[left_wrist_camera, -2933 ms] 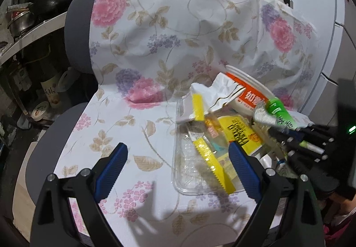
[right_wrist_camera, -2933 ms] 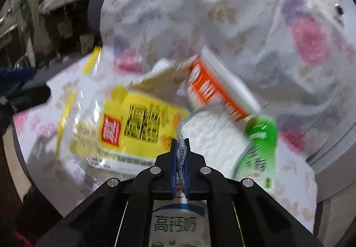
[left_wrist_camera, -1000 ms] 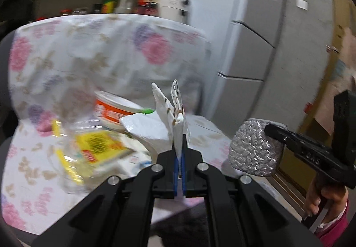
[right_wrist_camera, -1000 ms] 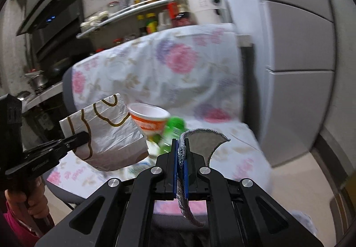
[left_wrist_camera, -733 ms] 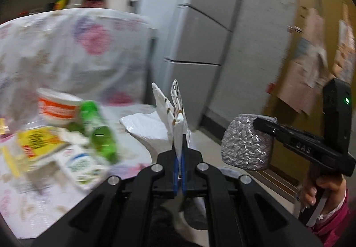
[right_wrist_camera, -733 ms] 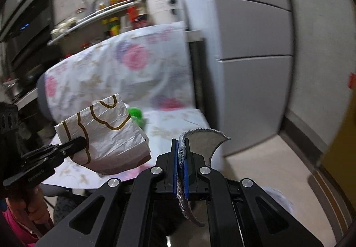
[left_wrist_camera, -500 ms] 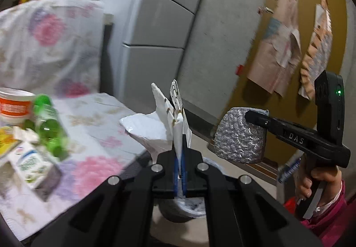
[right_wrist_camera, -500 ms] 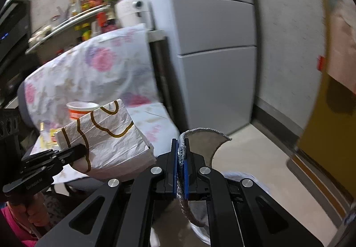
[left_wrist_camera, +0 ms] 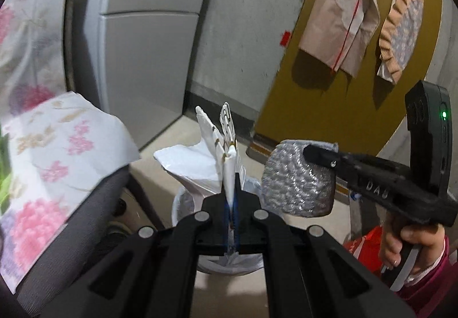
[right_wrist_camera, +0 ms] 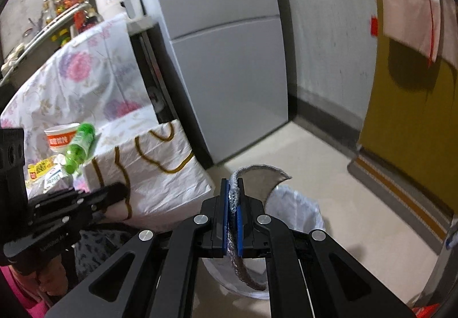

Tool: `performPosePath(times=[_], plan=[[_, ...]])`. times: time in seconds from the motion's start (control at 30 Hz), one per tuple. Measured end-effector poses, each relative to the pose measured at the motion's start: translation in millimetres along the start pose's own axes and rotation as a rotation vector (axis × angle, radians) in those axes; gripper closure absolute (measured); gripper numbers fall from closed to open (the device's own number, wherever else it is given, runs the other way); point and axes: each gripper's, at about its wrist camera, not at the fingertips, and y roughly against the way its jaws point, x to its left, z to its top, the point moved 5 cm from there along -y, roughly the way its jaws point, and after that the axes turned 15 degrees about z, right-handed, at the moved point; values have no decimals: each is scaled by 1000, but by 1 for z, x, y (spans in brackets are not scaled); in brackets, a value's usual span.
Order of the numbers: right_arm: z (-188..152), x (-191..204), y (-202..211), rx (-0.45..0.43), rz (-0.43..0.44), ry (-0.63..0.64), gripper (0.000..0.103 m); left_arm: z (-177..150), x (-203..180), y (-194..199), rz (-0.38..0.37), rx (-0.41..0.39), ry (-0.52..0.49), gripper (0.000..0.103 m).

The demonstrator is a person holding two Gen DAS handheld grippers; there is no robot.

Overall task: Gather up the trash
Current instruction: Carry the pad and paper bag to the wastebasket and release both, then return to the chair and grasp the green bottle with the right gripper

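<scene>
Trash in two pieces is held over a white-lined round waste bin point(right_wrist_camera: 297, 203) on the beige floor. One piece, a crumpled white paper bag with gold looping lines point(right_wrist_camera: 148, 172), is pinched at its folded edge by the left gripper point(left_wrist_camera: 232, 203), whose blue-padded jaws are clamped tight; the bag rises just ahead of the fingers, directly above the bin's rim. To its right, the right gripper point(right_wrist_camera: 232, 217), held level in a hand in a pink sleeve point(left_wrist_camera: 406, 246), clenches a silver bubble-foil pouch point(left_wrist_camera: 297, 177) that hangs just beside the paper bag. Behind and left of the tools, a chair draped in floral cloth point(right_wrist_camera: 71, 83) carries a green plastic bottle point(right_wrist_camera: 78, 147) and an orange-banded noodle cup point(right_wrist_camera: 58, 138).
</scene>
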Motion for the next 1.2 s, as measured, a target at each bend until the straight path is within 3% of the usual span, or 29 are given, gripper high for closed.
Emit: performPosePath(times=[0.2,0.23,0.27,0.33,0.57,0.8,0.97,1.2], plan=[[-12,-27,-23,54,17,-85,93,-3,-12,-35,4,74,-41,100],[-13,-32,-26,61,19,-105,92,-3,-13,-40,4,88,-41,91],[-14,-36,-27,63,22,-118,89,-1,-13,-42,4,92,-36,72],[-14,-40,-28,59,16,-136,67,1,-9,-44,4,84,-7,51],[6,-31,-5,-27,-24,-96,66,14,14,-18,34,22,41,51],[35,24,17,-116,36,27,66,14,57,31,165,-58,77,51],[44,72,3,-84,119,79,66,-3,97,67,287,-70,116,51],[42,171,-43,30,318,220,65,-36,155,109,449,-50,193,50]])
